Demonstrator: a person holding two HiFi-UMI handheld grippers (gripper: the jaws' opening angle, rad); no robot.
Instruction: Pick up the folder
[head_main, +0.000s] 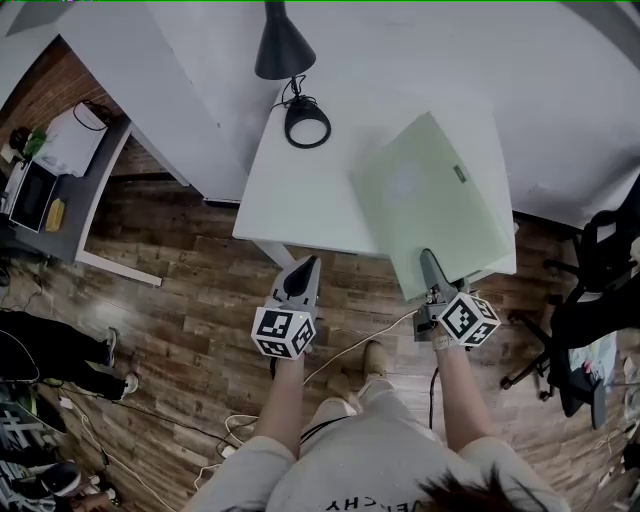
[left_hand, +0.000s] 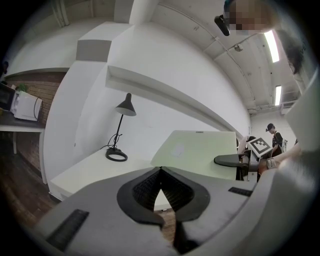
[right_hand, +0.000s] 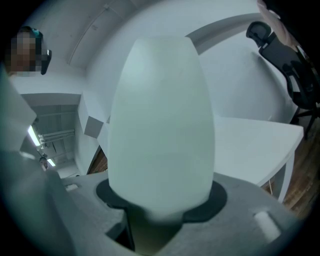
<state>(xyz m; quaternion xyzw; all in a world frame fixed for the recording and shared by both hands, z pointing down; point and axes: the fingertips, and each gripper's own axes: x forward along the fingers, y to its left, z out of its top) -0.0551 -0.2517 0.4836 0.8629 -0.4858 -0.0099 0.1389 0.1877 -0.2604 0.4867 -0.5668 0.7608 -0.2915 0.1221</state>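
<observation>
Over white table (head_main: 300, 190), pale green folder (head_main: 435, 200), tilted

The light is even and bright; long white ceiling tubes (left_hand: 272, 46) glare, my views' edges bend dark, the pale green flat folder (right_hand: 162, 120) is blurred.

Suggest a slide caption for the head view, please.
Right tongs hold the pale green folder above the white desk; left tongs shut and empty.
</observation>
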